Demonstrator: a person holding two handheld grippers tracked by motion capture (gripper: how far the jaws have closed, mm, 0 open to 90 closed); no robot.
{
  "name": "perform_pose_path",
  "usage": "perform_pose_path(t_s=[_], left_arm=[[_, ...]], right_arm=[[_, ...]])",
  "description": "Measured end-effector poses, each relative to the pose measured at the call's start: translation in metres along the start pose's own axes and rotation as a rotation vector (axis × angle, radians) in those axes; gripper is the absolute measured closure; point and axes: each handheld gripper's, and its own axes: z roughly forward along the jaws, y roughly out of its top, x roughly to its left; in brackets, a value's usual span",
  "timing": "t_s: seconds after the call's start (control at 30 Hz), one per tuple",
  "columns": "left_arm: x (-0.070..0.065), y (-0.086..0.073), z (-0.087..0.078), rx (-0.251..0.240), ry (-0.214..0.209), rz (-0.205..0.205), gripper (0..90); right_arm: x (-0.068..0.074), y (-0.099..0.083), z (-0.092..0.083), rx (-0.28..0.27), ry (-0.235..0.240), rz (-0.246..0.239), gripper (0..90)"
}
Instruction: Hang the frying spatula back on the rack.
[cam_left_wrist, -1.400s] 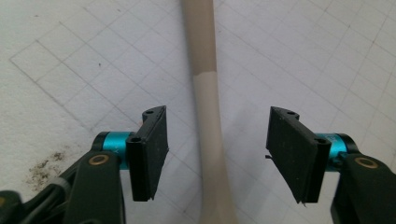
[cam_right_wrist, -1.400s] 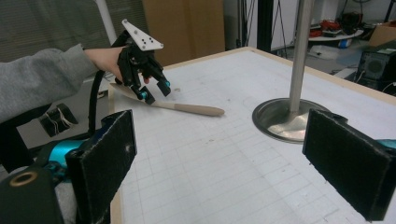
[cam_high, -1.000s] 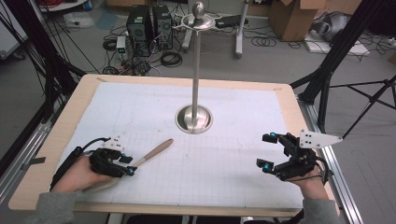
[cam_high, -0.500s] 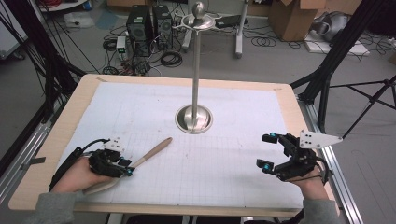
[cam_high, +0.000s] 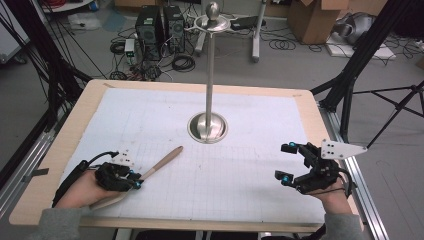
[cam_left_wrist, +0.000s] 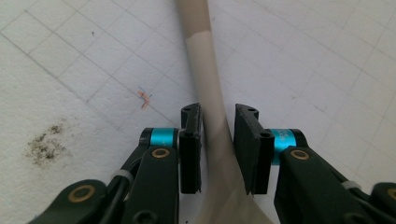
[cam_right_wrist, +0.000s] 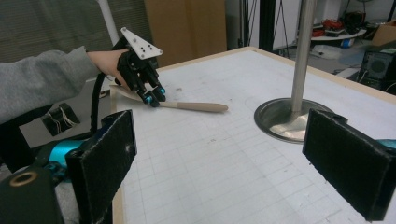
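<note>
Left gripper view: the left gripper (cam_left_wrist: 218, 135) has just been closing around the wooden spatula (cam_left_wrist: 208, 84), lying near the tabletop's (cam_high: 250, 170) front-left corner; contact is hard to judge. An off-centre pinch could twist it free. The right gripper (cam_high: 286, 161) is held wide, empty.

A metal stand (cam_high: 208, 125) stands on the table (cam_high: 310, 110) at its middle. A wooden spatula (cam_high: 162, 162) lies near the front left corner, its handle toward the stand. The left gripper (cam_high: 134, 181) straddles it; the right gripper (cam_high: 285, 161) sits near the front right corner.
</note>
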Motion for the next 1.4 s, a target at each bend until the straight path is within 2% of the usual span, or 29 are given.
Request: perform_pose_path(t_s=[0.1, 0.23, 0.5, 0.77, 0.93, 1.2, 1.4], left_arm=[[-0.001, -0.001, 0.000, -0.005, 0.007, -0.009, 73.9], [-0.003, -0.003, -0.001, -0.021, 0.011, 0.010, 75.1], [-0.005, -0.003, -0.001, -0.018, 0.010, 0.051, 77.1], [-0.005, -0.003, -0.002, -0.016, 0.008, 0.063, 77.4], [-0.002, -0.004, -0.005, -0.020, 0.017, 0.059, 77.4], [0.000, -0.002, -0.013, -0.081, 0.001, 0.046, 77.4], [0.001, 0.001, -0.016, -0.094, -0.008, 0.046, 77.4]], right_arm=[[0.000, 0.000, 0.000, 0.004, 0.003, 0.006, 8.6], [0.000, 0.000, 0.001, 0.008, 0.005, 0.004, 8.6], [0.001, 0.000, 0.001, 0.003, 0.007, 0.011, 8.6], [0.001, 0.001, 0.001, 0.006, 0.006, 0.003, 8.6], [0.001, 0.001, 0.000, 0.007, 0.010, 0.006, 8.6], [0.002, 0.000, 0.000, 0.006, 0.007, 0.003, 8.6], [0.002, 0.000, 0.000, 0.007, 0.006, 0.004, 8.6]])
